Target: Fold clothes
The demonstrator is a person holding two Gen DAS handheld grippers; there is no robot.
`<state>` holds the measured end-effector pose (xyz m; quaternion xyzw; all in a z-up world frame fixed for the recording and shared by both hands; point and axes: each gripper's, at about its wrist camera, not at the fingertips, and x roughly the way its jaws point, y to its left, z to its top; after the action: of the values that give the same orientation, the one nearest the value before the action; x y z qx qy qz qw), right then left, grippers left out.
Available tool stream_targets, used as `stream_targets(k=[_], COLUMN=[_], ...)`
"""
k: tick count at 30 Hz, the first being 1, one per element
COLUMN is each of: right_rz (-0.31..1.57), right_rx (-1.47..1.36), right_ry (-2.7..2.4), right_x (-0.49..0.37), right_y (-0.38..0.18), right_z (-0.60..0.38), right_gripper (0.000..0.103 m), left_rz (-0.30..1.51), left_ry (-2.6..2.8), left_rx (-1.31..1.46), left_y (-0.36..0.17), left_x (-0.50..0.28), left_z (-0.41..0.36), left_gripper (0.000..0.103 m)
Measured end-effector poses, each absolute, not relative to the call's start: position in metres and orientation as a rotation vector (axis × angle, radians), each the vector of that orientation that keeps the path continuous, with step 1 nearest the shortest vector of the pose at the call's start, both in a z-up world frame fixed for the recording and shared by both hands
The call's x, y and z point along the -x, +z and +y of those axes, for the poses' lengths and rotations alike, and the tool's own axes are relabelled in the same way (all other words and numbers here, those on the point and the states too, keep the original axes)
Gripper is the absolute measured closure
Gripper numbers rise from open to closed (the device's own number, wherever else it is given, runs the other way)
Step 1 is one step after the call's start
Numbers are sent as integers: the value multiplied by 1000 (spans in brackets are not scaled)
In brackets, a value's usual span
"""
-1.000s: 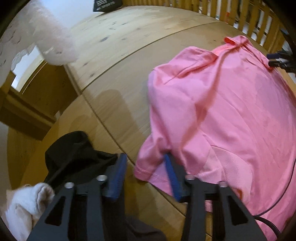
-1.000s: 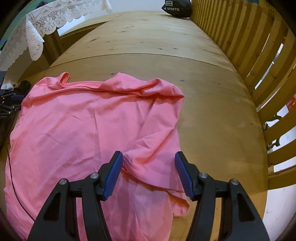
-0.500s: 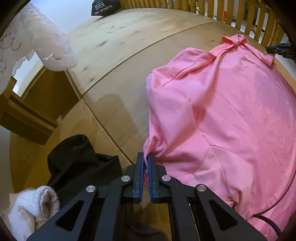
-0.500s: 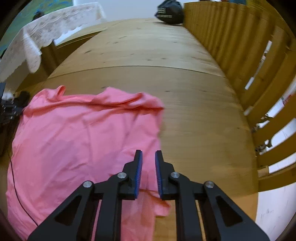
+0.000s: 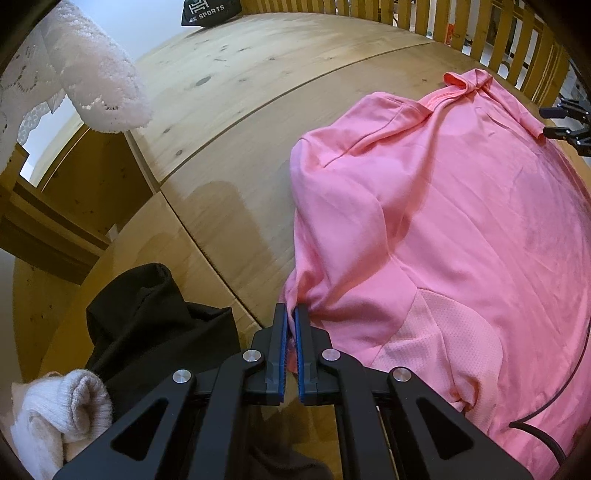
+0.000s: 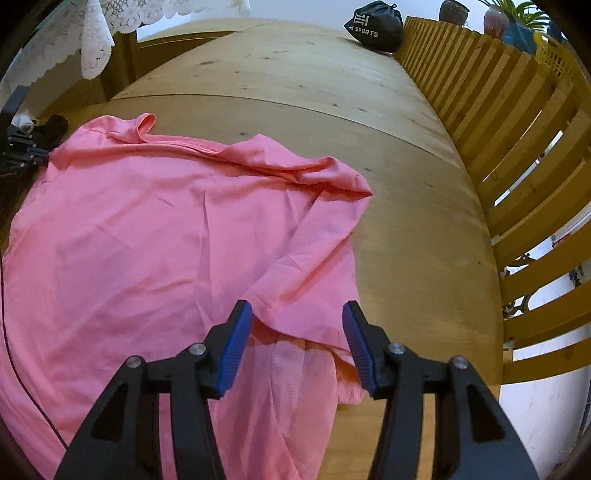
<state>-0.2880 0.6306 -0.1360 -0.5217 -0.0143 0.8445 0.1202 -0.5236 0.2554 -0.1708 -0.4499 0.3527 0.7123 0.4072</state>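
A pink shirt lies spread on the wooden table, its collar at the far side. My left gripper is shut on the shirt's left sleeve edge, the fabric pinched between its blue pads. In the right wrist view the same pink shirt fills the left half, and its right sleeve lies folded inward over the body. My right gripper hangs over that sleeve's hem with its jaws opening; the hem lies between the pads, untouched. The left gripper shows at the far left edge.
A black garment and a rolled white sock lie near the table's left front. A black sports bag sits at the far end. A wooden slat fence runs along the right side. A lace cloth hangs at left.
My left gripper closed on the left sleeve edge and has kept its hold. My right gripper closed, then opened again, and the right sleeve now lies over the shirt's body.
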Motion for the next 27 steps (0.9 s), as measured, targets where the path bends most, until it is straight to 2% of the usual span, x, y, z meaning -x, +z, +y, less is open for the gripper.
stream_targets(k=[3,7,10,11,12,13,22,25,27], right_rz=[-4,136,28,59,92,137,56,-204,-156], right_rx=[1521,1559,1561,1569,1576,1584,1367,1253,1289], right_ry=[2489,2548,2492,2501,2512,2517,2457,2146,2060], right_x=[289,286,289,290,291,292,278,284,288], right_y=[-133,-134,-140,-142,-144,-146,-107,-105,-110], right_z=[633,633,626,629,631,635,680,718,738], right_gripper=[52,52,54,59,82,99,99,99,98], left_rz=[890,896,901,902,903,903,881,883,882], left_ry=[1795,1795,1796,1797,1797,1801,1834,1836,1839], left_rx=[1136,1137,1134,1133,1133,1133,1163,1161,1164], left_y=[-175,-175,-175,-175,-175,-175,-173,-172,-173], left_x=[531,531,530,529,529,528,536,536,536], left_z=[260,261,261,261,260,259,248,248,248], left_gripper=[100,100,100,100,100,100,99,99,99])
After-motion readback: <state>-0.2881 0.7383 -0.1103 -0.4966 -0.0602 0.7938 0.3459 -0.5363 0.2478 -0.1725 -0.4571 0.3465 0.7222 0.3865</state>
